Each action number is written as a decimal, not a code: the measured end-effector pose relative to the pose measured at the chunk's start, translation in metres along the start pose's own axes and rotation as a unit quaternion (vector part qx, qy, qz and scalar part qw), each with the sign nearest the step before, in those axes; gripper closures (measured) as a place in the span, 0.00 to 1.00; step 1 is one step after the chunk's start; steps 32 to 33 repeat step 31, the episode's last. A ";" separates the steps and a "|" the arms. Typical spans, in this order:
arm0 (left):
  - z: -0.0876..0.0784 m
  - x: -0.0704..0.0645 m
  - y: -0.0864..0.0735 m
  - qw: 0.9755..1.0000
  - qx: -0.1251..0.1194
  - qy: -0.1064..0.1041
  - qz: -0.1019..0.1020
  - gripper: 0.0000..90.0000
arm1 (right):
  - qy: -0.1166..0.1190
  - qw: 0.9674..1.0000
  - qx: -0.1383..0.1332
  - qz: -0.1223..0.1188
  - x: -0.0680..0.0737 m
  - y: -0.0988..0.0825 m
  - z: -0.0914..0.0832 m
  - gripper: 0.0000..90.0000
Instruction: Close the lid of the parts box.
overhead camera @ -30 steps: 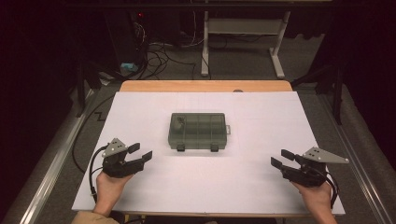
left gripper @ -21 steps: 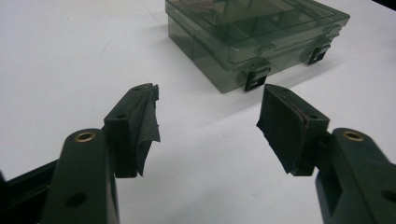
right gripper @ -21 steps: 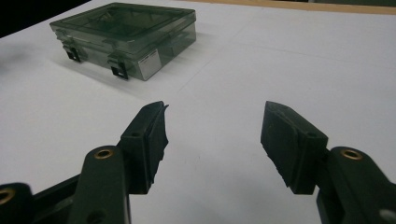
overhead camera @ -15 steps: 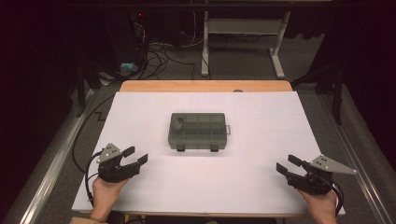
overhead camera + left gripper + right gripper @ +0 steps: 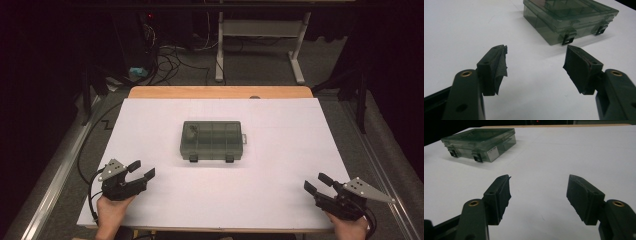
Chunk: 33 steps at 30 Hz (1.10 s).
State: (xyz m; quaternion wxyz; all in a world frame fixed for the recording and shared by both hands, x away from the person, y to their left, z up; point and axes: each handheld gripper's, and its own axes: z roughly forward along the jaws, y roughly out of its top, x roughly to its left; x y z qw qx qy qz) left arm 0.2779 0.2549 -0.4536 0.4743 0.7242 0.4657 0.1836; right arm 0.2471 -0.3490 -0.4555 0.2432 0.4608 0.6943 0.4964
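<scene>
A closed, smoky-clear compartment box (image 5: 212, 141) lay flat at the middle of the white desk (image 5: 280, 175), its two latches facing the person. The left claw (image 5: 141, 170) sat well apart from the box, toward its near left, and the right claw (image 5: 318, 182) toward its near right. Both claws had just been opening and stood released, nothing between their jaws

High view overlooks table (image 5: 280, 200); gripper views share the box (image 5: 571, 17).
</scene>
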 end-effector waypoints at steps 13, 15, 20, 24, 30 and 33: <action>-0.010 0.004 -0.013 1.000 0.002 0.008 -0.019 0.38 | -0.014 1.000 -0.008 -0.005 0.001 -0.012 -0.012 0.38; -0.010 0.005 -0.013 1.000 0.002 0.011 -0.019 0.37 | -0.015 1.000 -0.010 -0.009 0.002 -0.012 -0.012 0.38; -0.008 0.005 -0.013 1.000 0.003 0.014 -0.018 0.37 | -0.015 1.000 -0.011 -0.009 0.001 -0.012 -0.012 0.38; -0.008 0.005 -0.013 1.000 0.003 0.015 -0.016 0.37 | -0.013 1.000 -0.011 -0.010 0.001 -0.012 -0.011 0.38; -0.008 0.005 -0.012 1.000 0.001 0.011 -0.016 0.37 | -0.012 1.000 -0.008 -0.018 0.003 -0.011 -0.009 0.38; -0.008 0.005 -0.012 1.000 0.000 0.012 -0.015 0.37 | -0.011 1.000 -0.007 -0.019 0.003 -0.011 -0.009 0.38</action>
